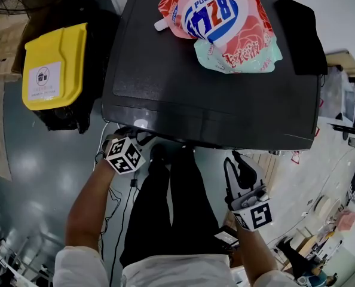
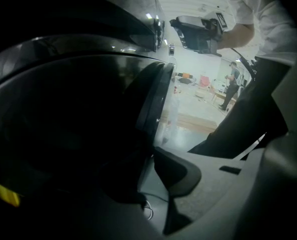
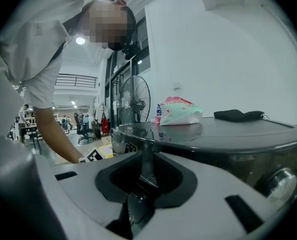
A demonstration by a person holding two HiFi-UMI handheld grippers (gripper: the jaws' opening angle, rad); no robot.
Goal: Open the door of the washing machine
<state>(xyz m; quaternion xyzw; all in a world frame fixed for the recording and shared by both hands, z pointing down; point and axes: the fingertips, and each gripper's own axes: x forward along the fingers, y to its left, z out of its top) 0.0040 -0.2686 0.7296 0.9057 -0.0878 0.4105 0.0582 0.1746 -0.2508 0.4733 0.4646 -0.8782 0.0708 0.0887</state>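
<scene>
In the head view the washing machine (image 1: pixel 183 94) is seen from above, its dark top carrying a detergent pouch (image 1: pixel 222 23) and a black cloth (image 1: pixel 300 34), with a yellow-lidded bin (image 1: pixel 53 67) at its left. Its front face lies out of sight under the near edge, and nothing swings out from below that edge, so the opening seems not yet done. The left gripper (image 1: pixel 127 143) is tucked under that edge with its tips hidden. The right gripper (image 1: pixel 237 163) hangs in front of the machine, well apart from it. The left gripper view is very dark. The door (image 2: pixel 151 99) shows as a curved black rim standing off the front, just beside the one grey jaw that can be seen. A sliver of floor and cable shows between that jaw's pad and the rim, and the other jaw is lost in shadow, so I cannot tell whether the tongs pinch the rim or whether the door is already ajar. In the right gripper view the tongs stand a little apart with nothing between them, aimed level along the machine's top. The likely remainder is the whole pull.
</scene>
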